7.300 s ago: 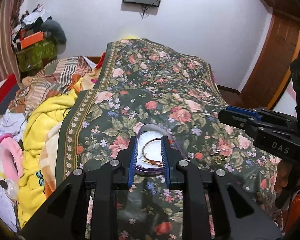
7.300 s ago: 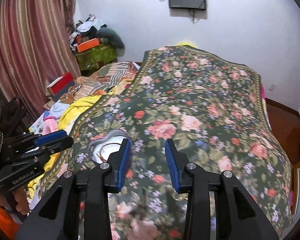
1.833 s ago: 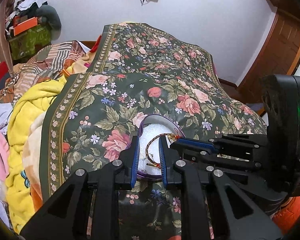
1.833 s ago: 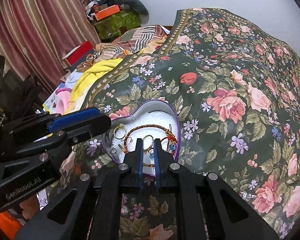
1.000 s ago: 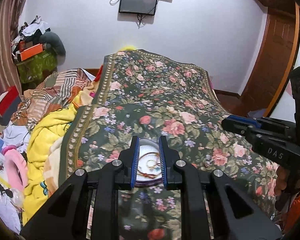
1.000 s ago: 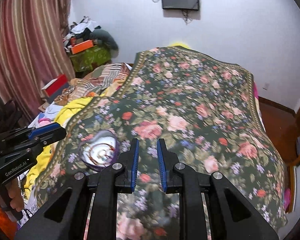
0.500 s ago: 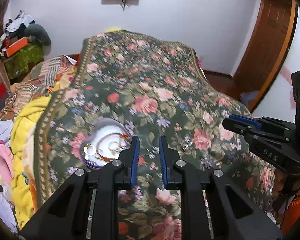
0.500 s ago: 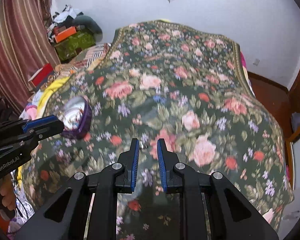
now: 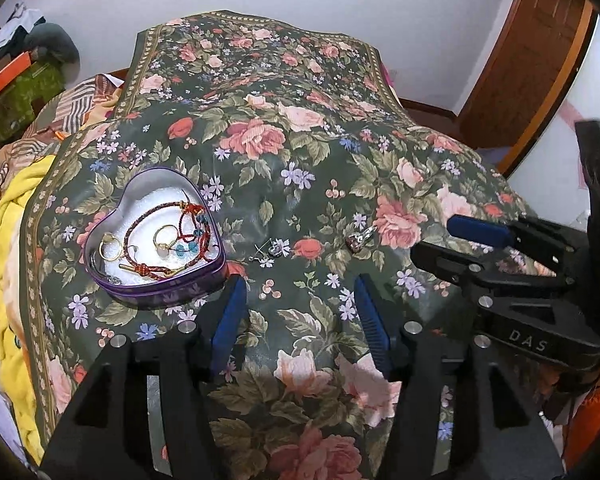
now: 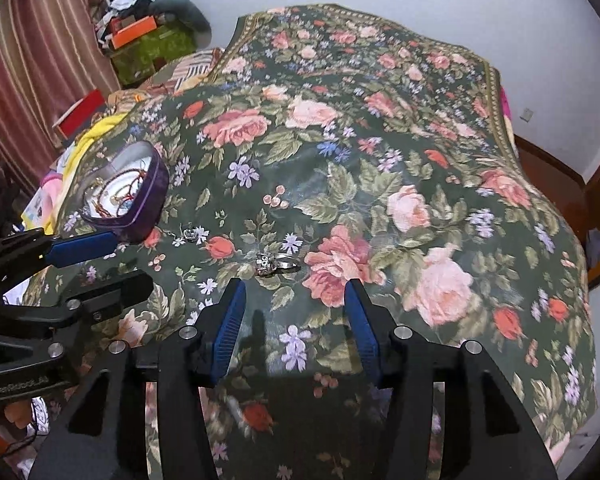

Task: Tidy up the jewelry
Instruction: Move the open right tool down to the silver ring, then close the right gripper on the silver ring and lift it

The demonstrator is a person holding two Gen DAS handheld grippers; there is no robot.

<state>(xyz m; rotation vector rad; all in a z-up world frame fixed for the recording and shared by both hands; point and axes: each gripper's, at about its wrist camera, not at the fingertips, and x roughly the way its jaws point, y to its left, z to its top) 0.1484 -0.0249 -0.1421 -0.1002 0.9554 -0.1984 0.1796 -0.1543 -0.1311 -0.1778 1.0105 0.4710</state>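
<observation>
A purple heart-shaped tin (image 9: 100, 222) sits on the floral bedspread and holds red cord bracelets (image 9: 168, 236) and gold rings (image 9: 112, 246). It also shows in the right wrist view (image 10: 148, 196). A small silver earring (image 9: 270, 250) lies right of the tin, seen too in the right wrist view (image 10: 190, 233). A silver ring (image 9: 360, 238) lies further right, just ahead of my right gripper (image 10: 294, 296) in its view (image 10: 276, 263). My left gripper (image 9: 300, 292) is open and empty near the earring. My right gripper is open and empty.
The floral bedspread (image 9: 300, 128) covers the bed. A yellow blanket (image 9: 8, 240) and piled clothes lie at the left. A green box with an orange box (image 10: 148, 40) stands in the far corner. A wooden door (image 9: 532, 52) is at the right.
Both grippers have opened wide from nearly shut. Both have dropped closer to the bedspread, with the right one now just behind the silver ring.
</observation>
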